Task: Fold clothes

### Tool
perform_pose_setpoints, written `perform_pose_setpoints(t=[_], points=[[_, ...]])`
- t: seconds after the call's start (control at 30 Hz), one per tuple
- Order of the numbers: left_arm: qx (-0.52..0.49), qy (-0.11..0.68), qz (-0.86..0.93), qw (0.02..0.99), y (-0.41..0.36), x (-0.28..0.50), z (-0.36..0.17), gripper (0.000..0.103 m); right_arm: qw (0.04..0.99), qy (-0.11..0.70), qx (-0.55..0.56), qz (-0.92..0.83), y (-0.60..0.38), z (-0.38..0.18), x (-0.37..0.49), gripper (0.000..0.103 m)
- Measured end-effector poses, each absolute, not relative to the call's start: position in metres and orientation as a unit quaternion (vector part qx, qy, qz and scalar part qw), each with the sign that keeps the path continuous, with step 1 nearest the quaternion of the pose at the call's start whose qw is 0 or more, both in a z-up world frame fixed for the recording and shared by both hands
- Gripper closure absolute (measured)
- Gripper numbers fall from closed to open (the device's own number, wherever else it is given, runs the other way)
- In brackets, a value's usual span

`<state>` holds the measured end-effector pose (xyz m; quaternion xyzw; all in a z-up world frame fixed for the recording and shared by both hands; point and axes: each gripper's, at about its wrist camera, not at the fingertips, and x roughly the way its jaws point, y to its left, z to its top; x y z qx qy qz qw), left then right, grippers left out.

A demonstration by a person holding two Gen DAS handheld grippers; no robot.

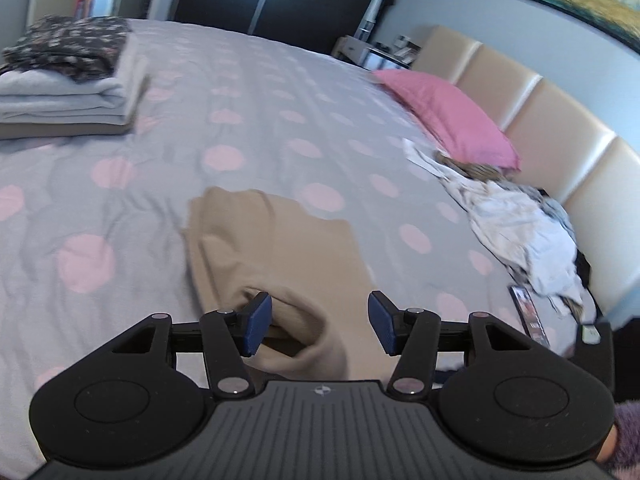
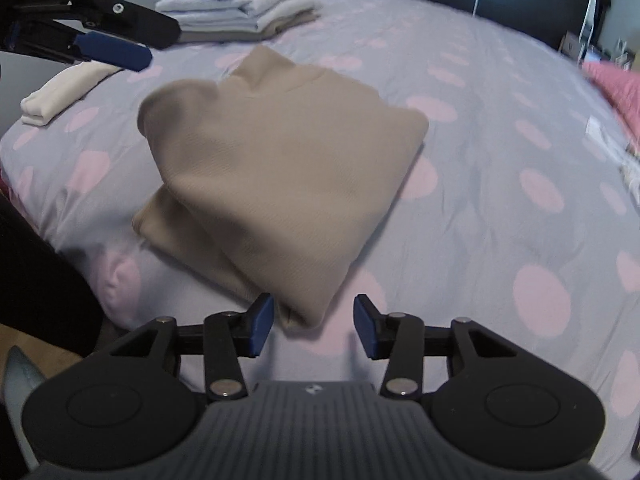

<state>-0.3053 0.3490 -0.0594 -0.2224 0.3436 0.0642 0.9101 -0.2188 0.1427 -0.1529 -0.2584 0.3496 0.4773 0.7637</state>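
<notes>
Left tool point(image 1: 319, 326) blue-padded, jaws spread apart, nothing clamped; hovering over near edge of folded beige knit garment point(image 1: 276, 256), left pad close to raised fold. Right tool point(image 2: 314, 326) likewise spread wide, empty, corner of same beige garment point(image 2: 280, 172) lying between its pads. Garment folded into rough square, resting on grey bedspread with pink dots point(image 2: 500, 152). Stack of folded grey and dark floral clothes point(image 1: 68, 80) at far left. Unfolded pale laundry heap point(image 1: 520, 232) beside pink pillow point(image 1: 444, 116). Rolled cream cloth point(image 2: 60, 94) near bed edge.
</notes>
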Motion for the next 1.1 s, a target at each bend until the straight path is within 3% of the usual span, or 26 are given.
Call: perform_pose_setpoints(t=[0.03,0.1,0.13,0.4,0.67,0.7,0.73,0.8,1.1], points=[[-0.217,0.351,0.059,0.909,0.345,-0.304,-0.061,0.057,0.765,0.337,-0.269,0.478,0.144,-0.153,-0.222,0.065],[-0.204,0.368,0.051,0.906,0.339,-0.300,-0.065,0.078,0.765,0.315,-0.295,0.479,0.146,-0.155,-0.227,0.069],[-0.197,0.379,0.052,0.903,0.336,-0.299,-0.068,0.082,0.764,0.305,-0.310,0.477,0.147,-0.157,-0.230,0.069],[-0.223,0.389,0.063,0.892,0.343,-0.301,-0.079,0.095,0.750,0.261,-0.366,0.486,0.149,-0.171,-0.245,0.069],[-0.237,0.386,0.072,0.888,0.346,-0.302,-0.079,0.100,0.746,0.184,-0.437,0.467,0.158,-0.180,-0.258,0.068],[-0.239,0.388,0.073,0.887,0.347,-0.303,-0.080,0.100,0.747,0.186,-0.436,0.466,0.156,-0.179,-0.257,0.069],[-0.241,0.389,0.074,0.886,0.348,-0.303,-0.081,0.100,0.749,0.192,-0.428,0.468,0.154,-0.177,-0.255,0.080],[-0.246,0.392,0.075,0.883,0.349,-0.304,-0.081,0.100,0.757,0.186,-0.422,0.463,0.149,-0.170,-0.254,0.090],[-0.252,0.490,0.092,0.830,0.349,-0.298,-0.119,0.101,0.747,0.218,-0.432,0.457,0.144,-0.181,-0.249,0.094]])
